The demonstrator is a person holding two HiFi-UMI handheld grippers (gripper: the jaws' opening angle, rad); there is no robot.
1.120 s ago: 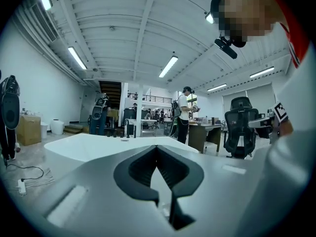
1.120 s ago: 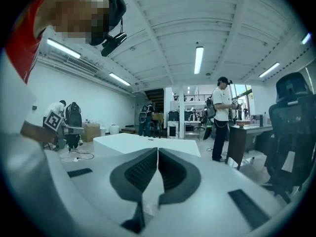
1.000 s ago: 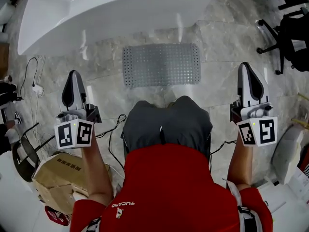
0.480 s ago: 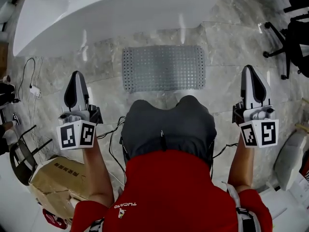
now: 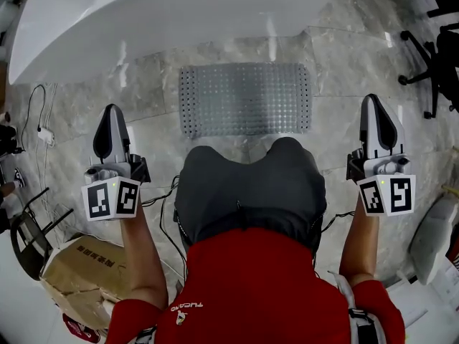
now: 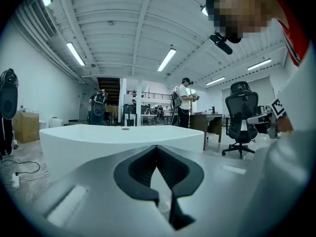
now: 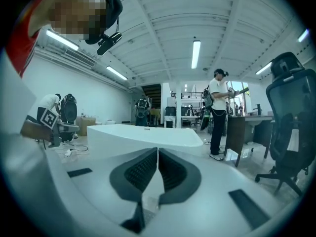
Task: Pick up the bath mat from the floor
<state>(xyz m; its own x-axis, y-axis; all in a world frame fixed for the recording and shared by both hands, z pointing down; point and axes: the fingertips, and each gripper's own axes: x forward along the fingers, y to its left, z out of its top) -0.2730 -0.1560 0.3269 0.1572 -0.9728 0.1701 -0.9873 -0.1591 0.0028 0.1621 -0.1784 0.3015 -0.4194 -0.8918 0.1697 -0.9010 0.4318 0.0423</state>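
None of the pick-up is done yet: you look to be on the approach, and the next move calls for parting the jaws and reaching down past your knees (image 5: 247,185) to the mat's near edge. Your left gripper (image 5: 111,110) and right gripper (image 5: 374,100) each have their jaws pressed together on nothing, touching nothing. Beyond them the bath mat (image 5: 245,99) lies flat on the floor (image 5: 136,102), between the two grippers and just before the white bathtub (image 5: 143,20).

White bathtub (image 5: 143,20) standing on marble floor (image 5: 136,92); cardboard box (image 5: 79,271) lying at lower left; black office chair (image 5: 434,56) standing at right; plug (image 5: 45,132) with cable lying beside bathtub.
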